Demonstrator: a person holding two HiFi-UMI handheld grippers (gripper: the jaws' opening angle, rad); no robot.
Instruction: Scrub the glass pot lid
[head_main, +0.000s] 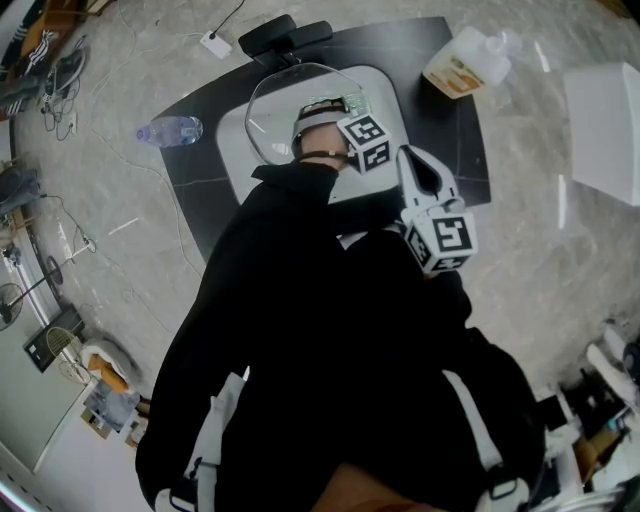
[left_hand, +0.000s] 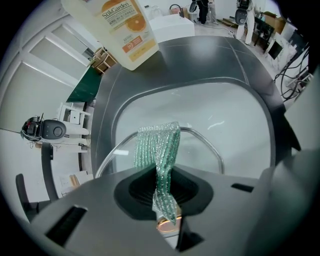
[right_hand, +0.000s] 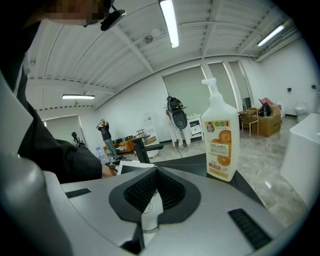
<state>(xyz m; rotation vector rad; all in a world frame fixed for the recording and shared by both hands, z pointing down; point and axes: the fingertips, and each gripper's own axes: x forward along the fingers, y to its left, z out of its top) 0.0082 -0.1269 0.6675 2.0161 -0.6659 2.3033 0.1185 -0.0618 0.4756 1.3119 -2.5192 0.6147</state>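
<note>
The glass pot lid (head_main: 275, 110) lies in a white basin (head_main: 385, 85) on a black mat; its clear rim (left_hand: 212, 145) curves just ahead of the left jaws. My left gripper (head_main: 335, 125) (left_hand: 160, 175) is shut on a green glittery scrub cloth (left_hand: 157, 145) (head_main: 325, 106), which hangs over the lid's edge. My right gripper (head_main: 412, 162) (right_hand: 155, 172) is held off to the right of the basin, raised and pointing level across the room. Its jaws are shut with nothing between them. The person's black sleeves hide the near part of the basin.
An orange-label detergent bottle (head_main: 465, 62) (left_hand: 120, 25) (right_hand: 220, 145) stands on the black mat (head_main: 455, 135) at the back right. On the floor lie a water bottle (head_main: 170, 130) to the left and a white box (head_main: 605, 130) to the right. A black fixture (head_main: 285, 38) sits behind the basin.
</note>
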